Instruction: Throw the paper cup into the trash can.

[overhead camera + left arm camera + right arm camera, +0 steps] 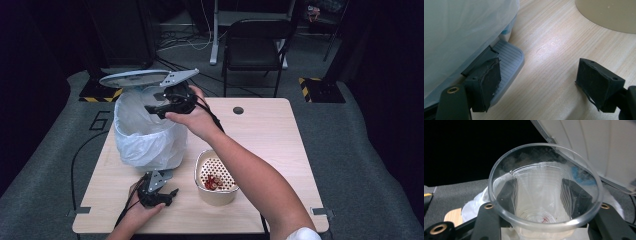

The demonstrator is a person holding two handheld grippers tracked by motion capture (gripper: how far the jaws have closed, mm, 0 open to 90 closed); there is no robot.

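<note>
A pedal bin lined with a white bag [145, 135] stands at the table's left, its grey lid [132, 77] raised. My right gripper [152, 109] hovers over the bin's mouth, shut on a clear plastic cup [499, 172]. Through the cup's wall both pads [507, 195] show pressed against its sides, and the lid's underside [599, 150] rises just beyond. My left gripper [171, 192] sits low by the bin's foot with its jaws wide open. One of its fingers [486, 80] lies on the ribbed grey pedal [510, 56]. Nothing is between its jaws.
A beige strainer bowl [202, 167] with red scraps in it stands right of my left gripper, near the table's front. The bag [461, 30] bulges over the pedal. A black chair [252, 42] stands beyond the table's far edge.
</note>
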